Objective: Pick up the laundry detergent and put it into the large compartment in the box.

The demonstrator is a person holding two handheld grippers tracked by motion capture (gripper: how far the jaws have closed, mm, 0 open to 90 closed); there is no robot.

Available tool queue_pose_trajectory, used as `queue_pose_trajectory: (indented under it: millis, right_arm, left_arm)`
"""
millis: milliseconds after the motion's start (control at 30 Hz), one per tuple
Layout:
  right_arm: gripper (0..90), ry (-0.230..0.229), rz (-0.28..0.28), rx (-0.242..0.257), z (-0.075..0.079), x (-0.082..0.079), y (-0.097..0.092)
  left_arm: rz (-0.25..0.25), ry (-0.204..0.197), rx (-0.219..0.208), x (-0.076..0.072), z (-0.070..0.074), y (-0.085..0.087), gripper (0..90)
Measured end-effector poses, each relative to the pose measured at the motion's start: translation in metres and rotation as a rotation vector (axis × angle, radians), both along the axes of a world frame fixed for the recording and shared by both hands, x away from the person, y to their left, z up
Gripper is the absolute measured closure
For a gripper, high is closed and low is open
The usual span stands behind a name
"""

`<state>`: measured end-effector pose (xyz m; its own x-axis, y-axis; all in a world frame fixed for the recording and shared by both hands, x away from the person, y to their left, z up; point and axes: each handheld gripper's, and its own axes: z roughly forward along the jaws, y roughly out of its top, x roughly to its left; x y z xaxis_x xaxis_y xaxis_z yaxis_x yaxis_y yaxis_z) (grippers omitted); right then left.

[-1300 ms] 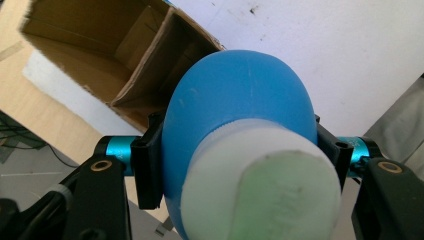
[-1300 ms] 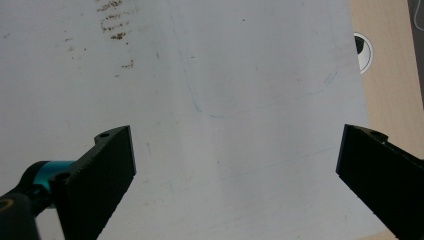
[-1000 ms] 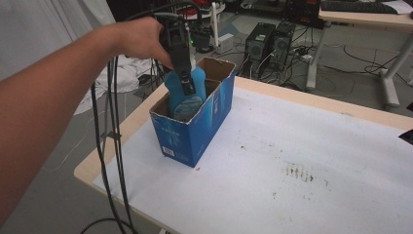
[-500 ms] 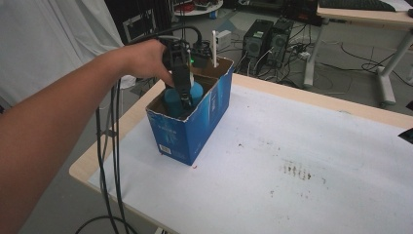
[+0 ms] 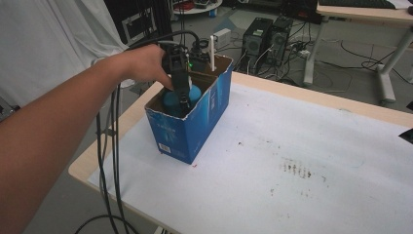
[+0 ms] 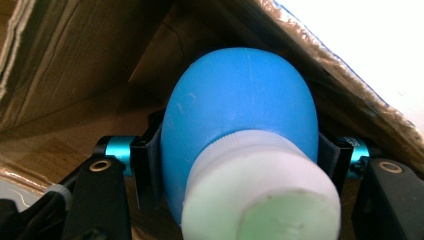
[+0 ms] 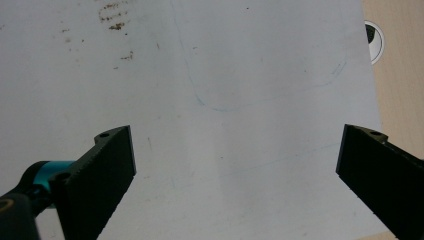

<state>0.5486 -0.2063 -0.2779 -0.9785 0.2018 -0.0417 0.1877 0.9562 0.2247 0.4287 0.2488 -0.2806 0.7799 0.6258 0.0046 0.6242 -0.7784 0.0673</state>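
I hold the blue bottle (image 6: 240, 130) clamped in the left gripper (image 5: 182, 100), inside the blue carton (image 5: 195, 131); lower it straight, clear of the walls, before releasing. Right gripper (image 7: 235, 180) gapes wide, idle.

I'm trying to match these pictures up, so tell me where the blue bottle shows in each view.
High view: the blue bottle sits left of centre, down inside the blue cardboard box, clamped by the left gripper.
Left gripper view: it takes up the centre, white cap nearest the camera, a jaw pressed on each side.
Right gripper view: not in it; open jaws over the white table cover.
Shared landmark: the box's brown inner wall.
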Motion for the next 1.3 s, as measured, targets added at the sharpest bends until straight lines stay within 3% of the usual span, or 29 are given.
queue_pose_trajectory:
  millis: [167, 433, 533, 600, 800, 867, 900, 967, 1033, 1233, 1300]
  right_arm:
    - [1.5, 0.0, -0.002, -0.001, 0.001, -0.001, -0.001]
    - [1.5, 0.002, -0.002, -0.012, -0.001, -0.005, -0.002]
    - [1.5, -0.001, 0.001, -0.012, -0.001, -0.005, -0.002]
    - [1.5, -0.002, -0.001, -0.011, 0.0, -0.006, -0.002]
    - [1.5, -0.006, 0.002, -0.015, 0.001, -0.008, -0.002]
    - [1.5, -0.009, 0.0, -0.012, 0.003, -0.009, -0.002]
    - [1.5, -0.01, 0.002, -0.015, 0.004, -0.01, -0.003]
    - [1.5, -0.01, -0.004, -0.013, 0.005, -0.011, -0.003]
    - [1.5, -0.012, -0.002, -0.014, 0.006, -0.012, -0.004]
    - [1.5, -0.016, -0.003, -0.013, 0.007, -0.013, -0.005]
    - [1.5, -0.019, -0.001, -0.011, 0.009, -0.014, -0.005]
  left_arm:
    - [-0.006, -0.016, 0.007, 0.0, 0.0, -0.002, 37.0]
    - [0.042, -0.05, -0.013, 0.0, 0.01, 0.003, 27.1]
    - [0.052, -0.071, -0.029, -0.002, 0.018, 0.004, 26.4]
    - [0.064, -0.078, -0.024, -0.002, 0.024, 0.004, 21.2]
    - [0.062, -0.117, -0.037, -0.005, 0.045, 0.003, 20.8]
    - [0.055, -0.144, -0.054, -0.009, 0.059, 0.001, 20.8]
    - [0.055, -0.144, -0.054, -0.009, 0.059, 0.001, 20.8]
    - [0.064, -0.146, -0.096, -0.012, 0.071, -0.002, 20.8]
    - [0.056, -0.144, -0.112, -0.016, 0.078, -0.008, 20.8]
    - [0.033, -0.162, -0.097, -0.021, 0.095, -0.026, 20.8]
    - [0.031, -0.198, -0.131, -0.022, 0.103, -0.032, 20.8]
